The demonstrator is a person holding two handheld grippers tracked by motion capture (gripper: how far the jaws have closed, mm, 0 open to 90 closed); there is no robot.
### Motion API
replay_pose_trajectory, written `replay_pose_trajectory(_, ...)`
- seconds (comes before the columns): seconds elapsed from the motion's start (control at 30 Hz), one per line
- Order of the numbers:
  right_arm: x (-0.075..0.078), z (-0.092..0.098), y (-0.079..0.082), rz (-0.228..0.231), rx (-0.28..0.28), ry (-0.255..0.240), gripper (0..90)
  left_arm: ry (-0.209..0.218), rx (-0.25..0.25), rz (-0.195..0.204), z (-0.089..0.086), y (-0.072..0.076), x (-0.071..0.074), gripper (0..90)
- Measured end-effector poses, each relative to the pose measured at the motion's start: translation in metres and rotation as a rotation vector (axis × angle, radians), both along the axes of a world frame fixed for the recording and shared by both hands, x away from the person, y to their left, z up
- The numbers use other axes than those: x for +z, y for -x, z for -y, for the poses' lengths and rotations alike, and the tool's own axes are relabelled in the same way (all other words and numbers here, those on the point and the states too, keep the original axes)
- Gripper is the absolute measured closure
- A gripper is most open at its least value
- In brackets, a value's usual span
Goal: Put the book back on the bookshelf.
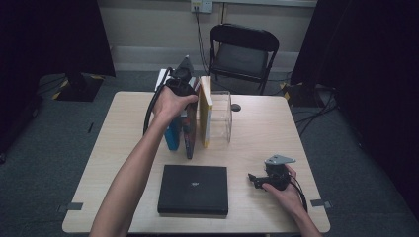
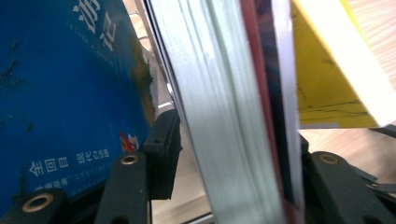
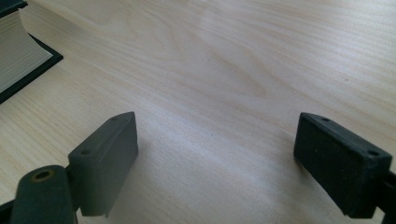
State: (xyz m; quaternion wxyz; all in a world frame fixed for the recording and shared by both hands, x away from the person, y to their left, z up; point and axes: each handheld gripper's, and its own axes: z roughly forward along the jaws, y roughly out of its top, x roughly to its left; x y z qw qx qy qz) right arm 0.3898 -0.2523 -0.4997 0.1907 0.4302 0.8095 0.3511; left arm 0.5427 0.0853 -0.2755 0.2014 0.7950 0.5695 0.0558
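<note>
Three books stand upright at the back of the table (image 1: 262, 133): a blue book (image 1: 172, 136), a dark red-covered book (image 1: 189, 133) and a yellow book (image 1: 203, 116). My left gripper (image 1: 182, 91) reaches down over them from above. In the left gripper view its jaws straddle the dark red book (image 2: 219, 116). The left pad (image 2: 161, 154) stands a small gap off the page edges, with the blue book (image 2: 60, 93) outside it. The far pad is hidden behind the cover. My right gripper (image 1: 254, 180) rests open on the table at the front right, with bare wood between its pads (image 3: 107, 158).
A black book (image 1: 193, 189) lies flat near the front edge. A clear plastic stand (image 1: 221, 116) flanks the yellow book (image 2: 322, 79) on its right. A black folding chair (image 1: 242, 49) stands beyond the table's far edge.
</note>
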Motion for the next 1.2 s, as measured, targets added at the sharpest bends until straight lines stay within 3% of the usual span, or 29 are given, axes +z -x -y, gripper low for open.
replay_pose_trajectory(0.03,0.0,0.0,0.0,0.0,0.0,0.0,13.5,0.011,0.012,-0.004,-0.001,0.0,0.0,51.6)
replay_pose_trajectory(0.13,0.0,0.0,0.0,0.0,0.0,0.0,13.5,-0.009,0.009,-0.004,-0.002,0.0,0.001,59.4)
replay_pose_trajectory(0.27,0.0,0.0,0.0,0.0,0.0,0.0,13.5,-0.064,-0.032,0.006,-0.001,0.001,0.003,65.3)
replay_pose_trajectory(0.4,0.0,0.0,0.0,-0.001,0.001,0.0,13.5,-0.078,-0.047,0.015,-0.002,0.001,0.003,69.4)
replay_pose_trajectory(0.57,0.0,0.0,0.0,-0.001,0.0,0.0,13.5,-0.054,-0.04,0.014,-0.003,-0.001,0.003,72.9)
replay_pose_trajectory(0.83,0.0,0.0,0.0,-0.001,0.001,0.0,13.5,-0.067,-0.008,-0.021,0.0,-0.005,0.005,73.6)
replay_pose_trajectory(1.2,0.0,0.0,0.0,-0.001,0.003,-0.001,13.5,-0.072,-0.011,-0.003,0.004,-0.01,0.006,74.0)
